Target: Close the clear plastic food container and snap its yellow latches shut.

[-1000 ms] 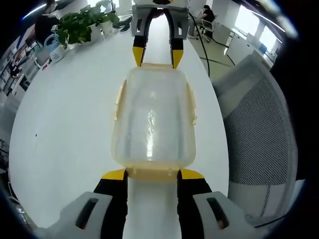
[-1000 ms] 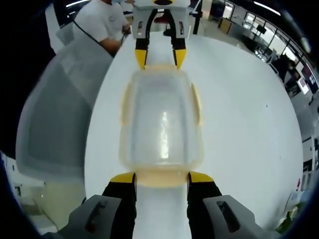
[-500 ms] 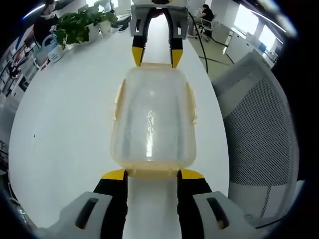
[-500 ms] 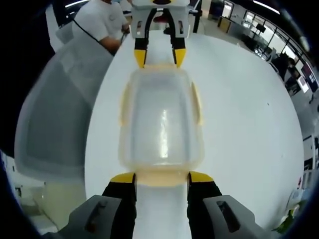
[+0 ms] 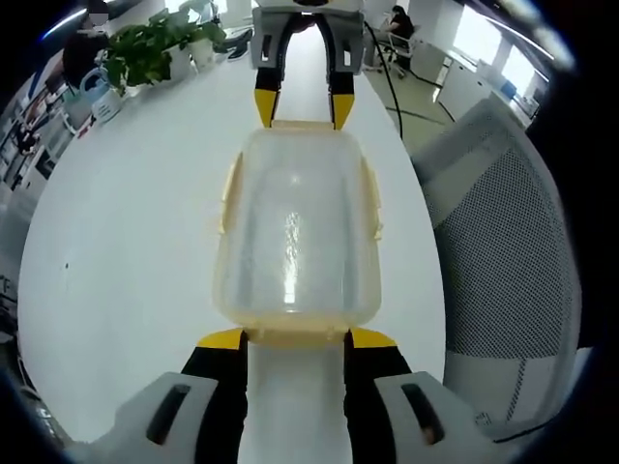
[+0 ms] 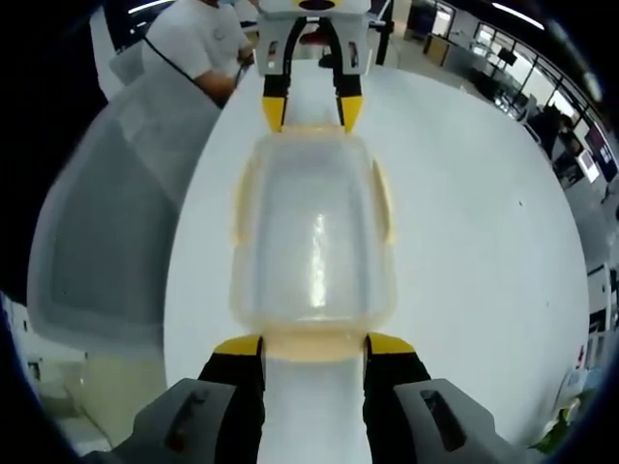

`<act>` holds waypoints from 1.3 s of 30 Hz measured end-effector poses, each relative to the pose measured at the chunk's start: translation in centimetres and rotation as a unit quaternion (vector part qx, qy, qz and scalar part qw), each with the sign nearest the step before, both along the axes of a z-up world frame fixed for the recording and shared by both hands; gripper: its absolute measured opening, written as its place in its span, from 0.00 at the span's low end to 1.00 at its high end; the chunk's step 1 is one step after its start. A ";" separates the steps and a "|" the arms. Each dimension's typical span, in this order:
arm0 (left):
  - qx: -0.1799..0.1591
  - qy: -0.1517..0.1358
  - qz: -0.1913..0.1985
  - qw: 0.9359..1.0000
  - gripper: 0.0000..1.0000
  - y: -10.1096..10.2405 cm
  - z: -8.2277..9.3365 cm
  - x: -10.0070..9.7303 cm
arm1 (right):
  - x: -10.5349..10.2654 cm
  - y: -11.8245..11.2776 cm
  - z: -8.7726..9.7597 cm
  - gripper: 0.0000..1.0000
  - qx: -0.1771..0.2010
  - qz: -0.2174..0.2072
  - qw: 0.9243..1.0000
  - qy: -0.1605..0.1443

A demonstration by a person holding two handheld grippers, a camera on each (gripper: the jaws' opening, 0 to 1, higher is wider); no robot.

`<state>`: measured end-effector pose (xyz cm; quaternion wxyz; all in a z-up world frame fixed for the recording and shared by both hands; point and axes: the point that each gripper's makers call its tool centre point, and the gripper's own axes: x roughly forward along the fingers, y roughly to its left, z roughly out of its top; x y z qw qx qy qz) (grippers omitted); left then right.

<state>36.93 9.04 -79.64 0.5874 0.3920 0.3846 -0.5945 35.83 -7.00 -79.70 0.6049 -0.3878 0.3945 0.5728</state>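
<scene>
Long white counter [image 5: 126, 242], glossy and bare over most of its surface. Clear plastic food container [image 5: 295, 232] resting directly on it, lid on, yellow latches [image 5: 371, 198] along the sides, set lengthwise nearer one long edge [image 6: 189, 290]. Potted green plant [image 5: 145, 48] standing at the far end, with a few small items beside it, too small to identify.
</scene>
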 end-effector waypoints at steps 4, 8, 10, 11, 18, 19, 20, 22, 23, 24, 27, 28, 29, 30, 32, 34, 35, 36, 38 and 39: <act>0.000 0.002 0.000 1.000 0.38 0.0 0.0 0.0 | -0.1 0.0 0.1 0.38 0.002 0.000 1.000 0.000; 0.002 0.001 0.000 1.000 0.39 0.0 0.1 0.0 | -0.1 -0.1 0.1 0.39 0.004 0.010 1.000 0.000; 0.007 -0.004 -0.014 1.000 0.40 0.2 0.0 -0.1 | -0.1 0.0 0.1 0.40 0.004 0.012 1.000 -0.002; 0.007 -0.005 -0.017 1.000 0.40 0.2 0.0 -0.2 | -0.1 0.0 0.1 0.40 0.004 0.011 1.000 -0.001; 0.004 -0.015 -0.008 1.000 0.51 0.5 0.4 0.3 | 0.2 0.2 0.3 0.44 0.003 0.008 1.000 -0.006; 0.001 -0.012 -0.004 1.000 0.49 0.5 0.5 0.3 | 0.2 0.1 0.3 0.43 0.000 0.007 1.000 -0.004; -0.001 -0.009 0.001 1.000 0.47 0.5 0.6 0.4 | 0.2 0.0 0.3 0.43 -0.001 0.005 1.000 -0.003; -0.002 -0.010 0.000 1.000 0.48 0.4 0.6 0.4 | 0.2 0.0 0.3 0.42 0.001 0.002 1.000 0.000; -0.002 -0.009 0.001 1.000 0.48 0.4 0.6 0.3 | 0.2 0.0 0.3 0.42 0.001 0.000 1.000 0.001; -0.002 -0.009 0.001 1.000 0.48 0.4 0.5 0.3 | 0.1 -0.1 0.4 0.42 0.001 -0.002 1.000 0.002; -0.003 -0.009 0.003 1.000 0.47 0.4 0.5 0.3 | 0.2 -0.3 0.4 0.42 -0.002 -0.005 1.000 -0.001; -0.003 -0.009 0.003 1.000 0.47 0.4 0.5 0.2 | 0.2 -0.3 0.4 0.42 0.000 -0.007 1.000 -0.001; -0.003 -0.010 0.003 1.000 0.47 0.4 0.5 0.2 | 0.2 -0.4 0.5 0.42 0.001 -0.010 1.000 -0.001; -0.003 -0.009 0.004 1.000 0.47 0.4 0.5 0.2 | 0.2 -0.4 0.6 0.42 0.002 -0.012 1.000 -0.002; -0.003 -0.007 0.008 1.000 0.47 0.4 0.6 0.1 | 0.2 -0.5 0.6 0.42 0.001 -0.016 1.000 -0.001; -0.011 -0.005 0.029 1.000 0.45 0.3 0.8 0.3 | 0.0 -0.4 0.7 0.42 0.008 -0.031 0.999 0.011; -0.015 0.001 0.048 0.999 0.43 0.3 0.9 0.3 | 0.1 -0.5 0.8 0.42 0.007 -0.037 0.999 0.010; -0.018 0.007 0.064 0.998 0.43 0.3 0.9 0.4 | 0.2 -0.5 0.8 0.42 0.007 -0.038 0.999 0.008; -0.018 0.019 0.088 0.996 0.43 0.5 0.8 0.4 | 0.3 -0.5 1.0 0.42 0.010 -0.046 0.999 0.007; -0.018 0.018 0.091 0.996 0.43 0.6 0.8 0.4 | 0.3 -0.5 1.0 0.42 0.012 -0.054 0.998 0.009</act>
